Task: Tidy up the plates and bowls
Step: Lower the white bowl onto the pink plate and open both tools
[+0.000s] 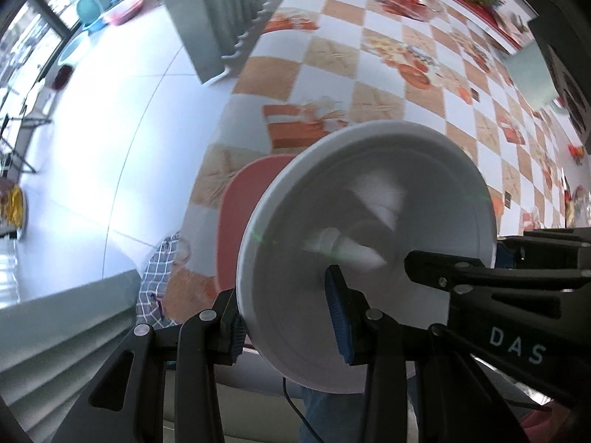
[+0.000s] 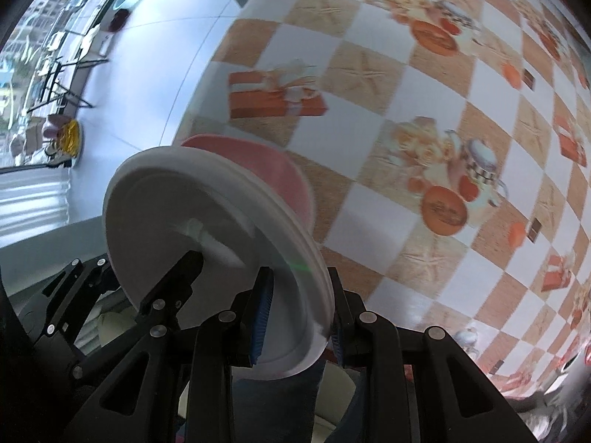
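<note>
A white plate [image 1: 369, 221] is held on edge above the table by both grippers. My left gripper [image 1: 288, 321] is shut on its lower rim, blue pads on each side. My right gripper [image 2: 299, 317] is shut on the opposite rim of the same white plate [image 2: 177, 214]. The right gripper's black fingers [image 1: 461, 269] reach in from the right in the left wrist view. A pink plate [image 1: 236, 214] lies on the table behind the white one; it also shows in the right wrist view [image 2: 280, 173].
The table has an orange and white checkered cloth [image 1: 388, 74] with food pictures. Its left edge [image 1: 221, 118] drops to a pale tiled floor [image 1: 110, 129]. A grey ribbed panel [image 1: 66, 332] stands at lower left. Boxes [image 1: 476, 3] stand at the far table end.
</note>
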`<state>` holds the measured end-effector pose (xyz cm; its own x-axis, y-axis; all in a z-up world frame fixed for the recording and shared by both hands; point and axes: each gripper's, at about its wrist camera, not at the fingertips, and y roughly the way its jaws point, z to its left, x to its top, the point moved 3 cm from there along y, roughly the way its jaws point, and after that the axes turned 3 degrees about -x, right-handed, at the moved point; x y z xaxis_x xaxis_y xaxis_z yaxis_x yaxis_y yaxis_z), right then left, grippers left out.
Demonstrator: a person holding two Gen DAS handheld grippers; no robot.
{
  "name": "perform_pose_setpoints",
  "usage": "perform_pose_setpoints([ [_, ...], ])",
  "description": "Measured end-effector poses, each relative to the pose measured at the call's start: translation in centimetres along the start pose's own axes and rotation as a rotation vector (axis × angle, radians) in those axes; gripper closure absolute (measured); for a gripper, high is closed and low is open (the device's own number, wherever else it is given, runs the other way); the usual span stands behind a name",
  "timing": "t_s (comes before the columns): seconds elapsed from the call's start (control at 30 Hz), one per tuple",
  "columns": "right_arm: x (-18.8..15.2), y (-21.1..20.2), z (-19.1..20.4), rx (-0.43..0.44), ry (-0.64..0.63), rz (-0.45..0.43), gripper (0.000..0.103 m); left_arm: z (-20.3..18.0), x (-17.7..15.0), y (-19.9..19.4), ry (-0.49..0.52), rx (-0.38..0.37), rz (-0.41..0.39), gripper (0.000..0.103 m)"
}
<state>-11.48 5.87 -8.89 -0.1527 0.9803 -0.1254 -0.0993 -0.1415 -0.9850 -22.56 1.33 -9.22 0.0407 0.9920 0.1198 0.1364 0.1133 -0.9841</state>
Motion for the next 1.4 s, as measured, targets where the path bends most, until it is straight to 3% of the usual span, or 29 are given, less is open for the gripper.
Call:
perform_pose_setpoints([
  [0.7,0.8,1.2,1.0,0.011,-0.036,0.02,0.073,2.3,-0.5,1.1,-0.037,0.022,0.018,0.06],
  [0.77,0.8,1.0,0.8,0.004,-0.034,0.016,0.073,2.4,-0.5,1.0,-0.033,0.019,0.006,0.048],
  [0.8,0.8,1.0,0.7,-0.004,-0.034,0.014,0.073,2.4,-0.6,0.9,-0.03,0.021,-0.006,0.036],
  [0.87,0.8,0.8,0.5,-0.021,-0.037,0.007,0.058,2.5,-0.5,0.6,-0.025,0.035,-0.025,0.025],
  [0.9,0.8,0.6,0.3,-0.021,-0.034,-0.001,0.038,2.6,-0.4,0.5,-0.025,0.038,-0.029,0.024],
  [0.93,0.8,0.3,0.2,-0.019,-0.033,-0.012,0.032,2.7,-0.3,0.4,-0.023,0.034,-0.033,0.024],
  [1.07,1.1,-1.1,-0.4,-0.036,-0.035,-0.045,0.031,2.7,0.0,-0.3,-0.005,0.054,-0.059,0.019],
  [1.13,1.2,-2.0,-0.8,-0.041,-0.036,-0.056,0.016,2.7,0.0,-0.5,0.0,0.069,-0.056,0.017],
  [1.3,1.5,-3.7,-1.3,-0.069,-0.039,-0.066,0.015,2.7,0.0,-2.2,0.014,0.041,-0.097,0.017],
  [1.4,1.2,-4.3,-1.5,-0.051,-0.034,-0.06,0.014,2.6,-0.2,-3.5,0.038,0.072,-0.129,0.017],
])
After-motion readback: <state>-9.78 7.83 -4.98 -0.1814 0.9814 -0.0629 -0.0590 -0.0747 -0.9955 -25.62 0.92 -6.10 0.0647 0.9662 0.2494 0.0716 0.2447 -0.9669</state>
